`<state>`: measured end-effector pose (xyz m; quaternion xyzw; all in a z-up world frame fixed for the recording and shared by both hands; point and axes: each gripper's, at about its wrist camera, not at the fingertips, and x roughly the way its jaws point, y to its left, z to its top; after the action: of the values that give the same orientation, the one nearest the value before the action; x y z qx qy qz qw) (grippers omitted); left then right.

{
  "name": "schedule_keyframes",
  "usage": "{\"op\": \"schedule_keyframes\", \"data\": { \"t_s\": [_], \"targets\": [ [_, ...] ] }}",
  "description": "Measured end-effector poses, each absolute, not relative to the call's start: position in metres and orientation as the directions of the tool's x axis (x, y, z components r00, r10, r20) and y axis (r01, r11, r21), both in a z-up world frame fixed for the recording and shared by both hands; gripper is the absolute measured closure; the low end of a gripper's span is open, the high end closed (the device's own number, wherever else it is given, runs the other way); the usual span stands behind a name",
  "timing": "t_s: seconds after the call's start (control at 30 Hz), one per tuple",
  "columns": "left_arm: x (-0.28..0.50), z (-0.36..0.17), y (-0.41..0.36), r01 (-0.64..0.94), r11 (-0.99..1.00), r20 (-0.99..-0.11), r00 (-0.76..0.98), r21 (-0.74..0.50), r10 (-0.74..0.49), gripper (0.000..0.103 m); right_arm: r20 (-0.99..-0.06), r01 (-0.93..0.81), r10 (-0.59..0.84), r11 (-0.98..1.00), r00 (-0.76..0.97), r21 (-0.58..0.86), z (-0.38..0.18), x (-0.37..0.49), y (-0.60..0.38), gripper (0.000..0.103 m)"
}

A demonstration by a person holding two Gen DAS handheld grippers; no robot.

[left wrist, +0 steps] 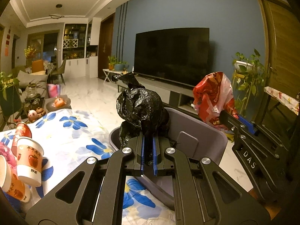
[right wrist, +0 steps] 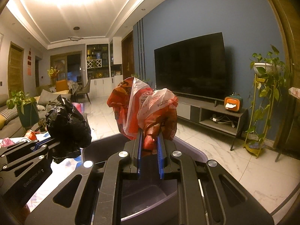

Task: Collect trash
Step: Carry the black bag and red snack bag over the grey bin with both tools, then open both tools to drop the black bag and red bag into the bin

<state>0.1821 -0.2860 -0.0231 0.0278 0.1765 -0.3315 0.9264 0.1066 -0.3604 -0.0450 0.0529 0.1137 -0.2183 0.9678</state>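
Paper cups point(left wrist: 28, 161): tipped on the floral tablecloth point(left wrist: 75, 131), far left.
Left gripper point(left wrist: 148, 140): clamped on a crumpled black bag point(left wrist: 138, 105), held above the grey bin point(left wrist: 210, 131).
Right gripper point(right wrist: 150, 140): pinching a red-and-white plastic bag point(right wrist: 148, 108), apparently over the bin's right side.

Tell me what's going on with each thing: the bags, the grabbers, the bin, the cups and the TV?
Black bag: crumpled, pinched in the left gripper, above the bin.
Red and white bag: crumpled, pinched in the right gripper, above the bin.
Bin: open, no lid showing.
Paper cups: tipped over on the flowery cloth.
TV: screen dark.
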Motion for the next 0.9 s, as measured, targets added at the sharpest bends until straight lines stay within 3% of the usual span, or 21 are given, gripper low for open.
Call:
{"op": "schedule_keyframes", "data": {
  "t_s": [0.53,0.63,0.7,0.8,0.87,0.9],
  "targets": [
    [0.200,-0.033,-0.299,0.630,0.772,-0.387,0.692,-0.090,-0.610,0.096,-0.238,0.425,-0.401,0.904,0.884,0.055,-0.046,0.115,-0.367,0.086],
    [0.202,-0.035,-0.301,0.631,0.770,-0.393,0.686,-0.099,-0.613,0.096,-0.241,0.423,-0.400,0.904,0.884,0.055,-0.048,0.116,-0.372,0.079],
    [0.203,-0.036,-0.301,0.637,0.765,-0.396,0.681,-0.094,-0.616,0.093,-0.245,0.421,-0.395,0.905,0.885,0.063,-0.048,0.116,-0.375,0.064],
    [0.205,-0.038,-0.301,0.649,0.754,-0.403,0.667,-0.099,-0.627,0.075,-0.236,0.424,-0.398,0.903,0.886,0.068,-0.046,0.115,-0.376,0.061],
    [0.204,-0.038,-0.296,0.643,0.759,-0.388,0.676,-0.104,-0.626,0.053,-0.236,0.428,-0.402,0.901,0.885,0.071,-0.045,0.115,-0.378,0.061],
    [0.204,-0.038,-0.294,0.638,0.762,-0.377,0.684,-0.106,-0.625,0.049,-0.236,0.430,-0.403,0.900,0.884,0.076,-0.045,0.114,-0.377,0.060]
  ]
}}
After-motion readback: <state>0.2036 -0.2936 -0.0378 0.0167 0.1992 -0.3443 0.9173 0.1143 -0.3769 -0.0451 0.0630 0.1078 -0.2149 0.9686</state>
